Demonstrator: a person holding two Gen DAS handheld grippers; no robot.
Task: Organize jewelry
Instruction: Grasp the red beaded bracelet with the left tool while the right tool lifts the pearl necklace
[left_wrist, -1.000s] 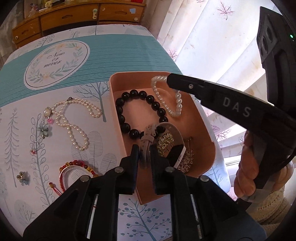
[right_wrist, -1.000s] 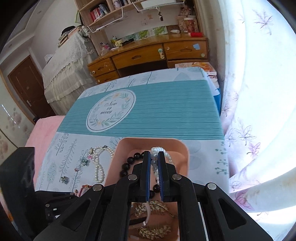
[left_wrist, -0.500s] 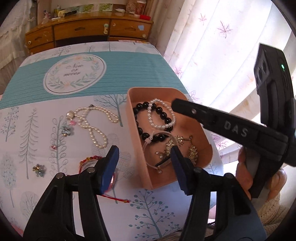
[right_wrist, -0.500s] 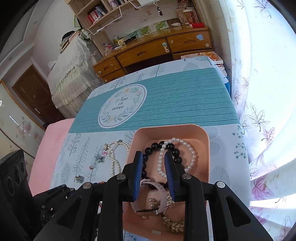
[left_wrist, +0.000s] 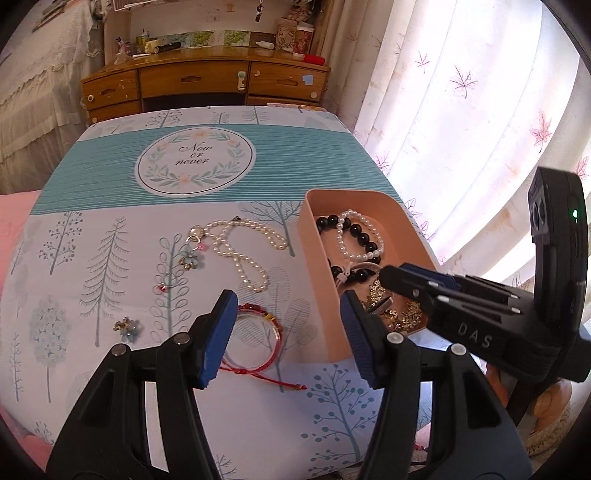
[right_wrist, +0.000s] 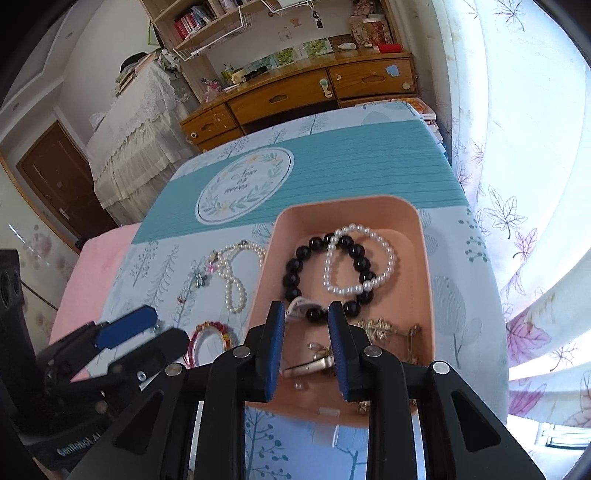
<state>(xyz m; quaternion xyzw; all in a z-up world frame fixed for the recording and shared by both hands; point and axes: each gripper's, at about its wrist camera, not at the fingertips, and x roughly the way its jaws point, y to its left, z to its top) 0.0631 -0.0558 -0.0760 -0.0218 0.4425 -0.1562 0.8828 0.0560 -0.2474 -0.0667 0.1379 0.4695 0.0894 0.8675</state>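
A pink tray (left_wrist: 314, 258) (right_wrist: 424, 258) sits at the right of the tablecloth. In it lie a black bead bracelet (right_wrist: 295, 266), a white pearl bracelet (right_wrist: 391, 258) across it, a white strap piece (left_wrist: 354, 267) and gold brooches (right_wrist: 380, 326). Loose on the cloth lie a pearl necklace (left_wrist: 236, 254), a flower charm (left_wrist: 188, 258), a small flower earring (left_wrist: 127, 326) and a red bracelet (left_wrist: 258, 310). My left gripper (left_wrist: 286, 306) hangs open and empty above the red bracelet and the tray's left wall. My right gripper (right_wrist: 306, 310) is open above the tray's near half, holding nothing.
A wooden dresser (left_wrist: 207, 81) stands past the table's far end. A leaf-print curtain (left_wrist: 461, 110) hangs close along the right edge. A lace-covered bed (right_wrist: 136, 122) and a pink cover (right_wrist: 96, 266) are to the left. A hand shows under the right gripper (left_wrist: 550, 402).
Both grippers have opened and drawn back from the tray. The pearl bracelet left the right gripper and now lies on the black beads. The left gripper let go of the strap piece.
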